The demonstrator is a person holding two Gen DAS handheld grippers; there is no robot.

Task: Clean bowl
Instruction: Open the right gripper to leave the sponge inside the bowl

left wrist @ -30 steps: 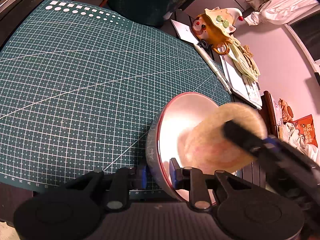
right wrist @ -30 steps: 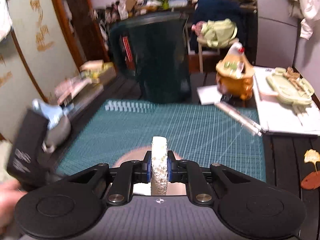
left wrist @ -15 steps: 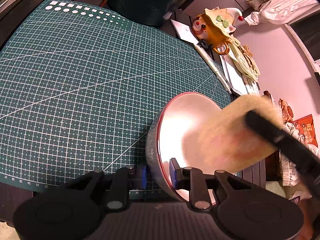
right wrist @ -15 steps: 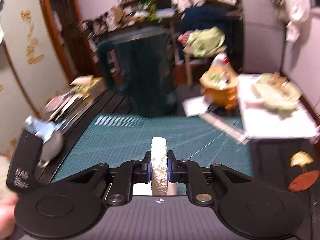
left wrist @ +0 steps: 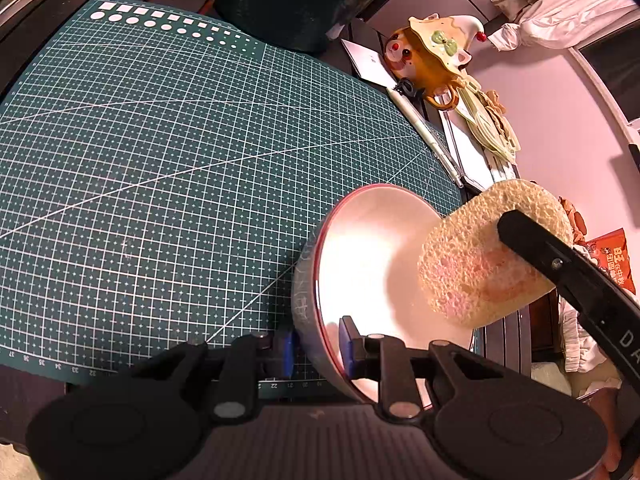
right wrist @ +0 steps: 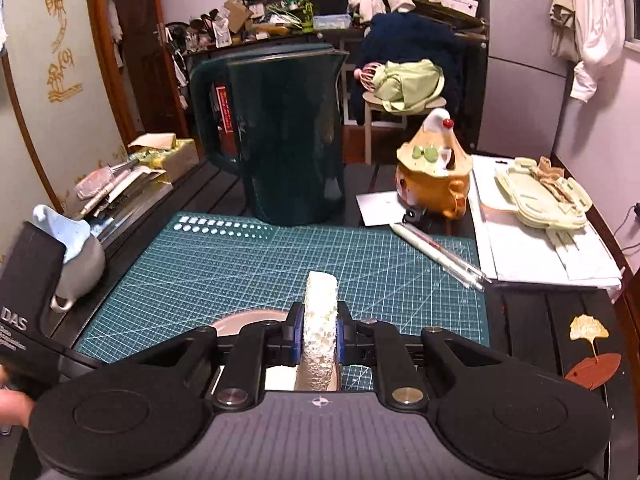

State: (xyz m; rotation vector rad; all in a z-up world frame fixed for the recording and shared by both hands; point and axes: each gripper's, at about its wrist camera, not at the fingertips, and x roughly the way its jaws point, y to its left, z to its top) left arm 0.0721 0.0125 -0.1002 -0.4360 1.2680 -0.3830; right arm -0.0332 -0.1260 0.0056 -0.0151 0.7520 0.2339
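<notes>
bowl (left wrist: 360,264) rim clamped in left tongs (left wrist: 316,350); right tongs (right wrist: 319,338) grip sponge (right wrist: 319,320) (over bowl).

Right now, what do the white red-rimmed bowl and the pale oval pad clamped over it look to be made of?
White red-rimmed bowl: probably glazed ceramic; its smooth inside gives a bright glare. Pale oval pad: porous sponge, likely cellulose; open pores all over, matte, faintly pink-stained.
</notes>
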